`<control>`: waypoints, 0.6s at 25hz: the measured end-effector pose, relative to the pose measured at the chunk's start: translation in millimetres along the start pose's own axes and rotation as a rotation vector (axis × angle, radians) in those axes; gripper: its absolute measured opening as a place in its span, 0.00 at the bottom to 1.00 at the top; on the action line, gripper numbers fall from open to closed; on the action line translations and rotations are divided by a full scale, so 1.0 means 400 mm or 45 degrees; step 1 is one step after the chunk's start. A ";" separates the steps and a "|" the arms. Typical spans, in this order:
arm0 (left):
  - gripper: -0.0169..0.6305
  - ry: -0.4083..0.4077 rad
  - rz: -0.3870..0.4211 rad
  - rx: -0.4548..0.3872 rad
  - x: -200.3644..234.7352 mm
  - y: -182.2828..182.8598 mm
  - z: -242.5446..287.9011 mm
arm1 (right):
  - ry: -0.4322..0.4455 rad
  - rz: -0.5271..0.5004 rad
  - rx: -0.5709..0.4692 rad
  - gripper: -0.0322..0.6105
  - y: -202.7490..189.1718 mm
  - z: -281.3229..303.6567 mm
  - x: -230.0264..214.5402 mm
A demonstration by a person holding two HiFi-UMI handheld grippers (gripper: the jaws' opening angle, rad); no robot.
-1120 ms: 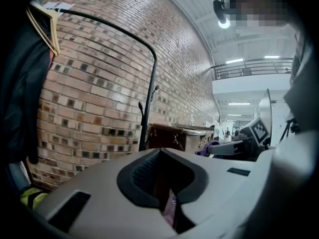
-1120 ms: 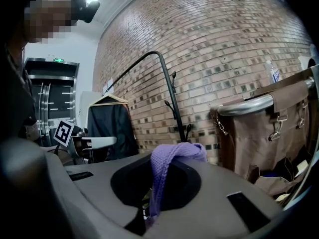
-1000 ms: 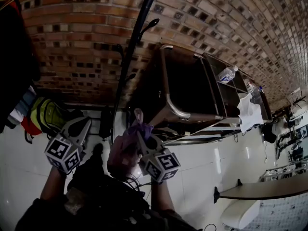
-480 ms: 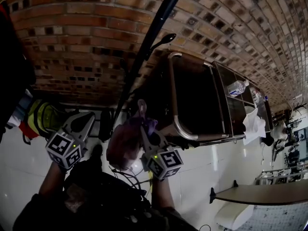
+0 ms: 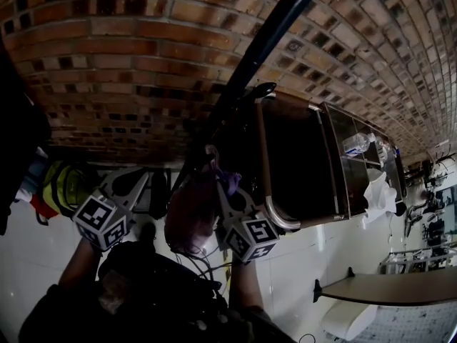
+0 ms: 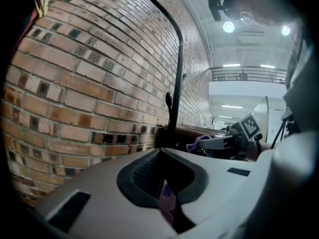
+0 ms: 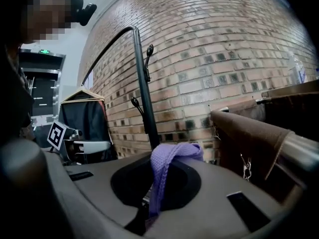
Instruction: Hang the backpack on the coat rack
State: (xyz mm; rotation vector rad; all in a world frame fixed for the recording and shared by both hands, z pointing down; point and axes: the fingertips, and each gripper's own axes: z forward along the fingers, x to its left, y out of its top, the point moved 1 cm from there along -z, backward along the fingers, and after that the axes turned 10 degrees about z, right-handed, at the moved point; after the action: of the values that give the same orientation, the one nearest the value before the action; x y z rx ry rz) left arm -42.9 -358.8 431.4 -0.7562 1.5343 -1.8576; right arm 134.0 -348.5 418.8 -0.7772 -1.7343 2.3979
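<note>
right gripper [image 7: 155, 156] clenched, jaws together on the purple strap [image 7: 159, 166]; the strap loops over the jaw tips and drops down through the gap. left gripper [image 6: 160, 154] also clenched, with a bit of pink-purple fabric [image 6: 167, 203] pinched low between the jaws. can't tell which part of the bag that is.

backpack [image 5: 189, 216], pinkish purple, hangs in the air between the two grippers. it is touching the right one, with the left one just to its left. not yet on any hook. its top sits right at the lower part of the coat rack pole [image 5: 250, 63], whether touching i can't tell.

pole is black and thin and runs up and away to the far right in the head view. one hook [image 5: 258, 89] sticks out of it above the bag, clear of it. in the right gripper view the pole stands just beyond the jaws.

brick wall [image 5: 128, 63] behind the rack. brown-covered metal frame [image 5: 300, 156] just right of the pole, water bottle [image 5: 355, 143] on its far right side. yellow-green bag [image 5: 64, 188] at far left, low by the wall, well apart from the backpack.
</note>
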 end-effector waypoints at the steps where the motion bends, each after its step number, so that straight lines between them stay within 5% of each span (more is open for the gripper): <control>1: 0.08 -0.007 -0.002 -0.003 0.012 0.006 0.010 | -0.008 0.005 0.003 0.07 0.005 0.012 -0.006; 15: 0.08 -0.118 -0.009 -0.021 0.154 0.028 0.158 | -0.016 -0.155 0.054 0.07 0.071 0.185 0.003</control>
State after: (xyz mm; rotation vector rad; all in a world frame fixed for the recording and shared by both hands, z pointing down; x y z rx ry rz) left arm -34.6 -447.3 434.0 -0.8443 1.4922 -1.7915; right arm 106.3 -422.2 409.6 -0.6335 -1.6768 2.3559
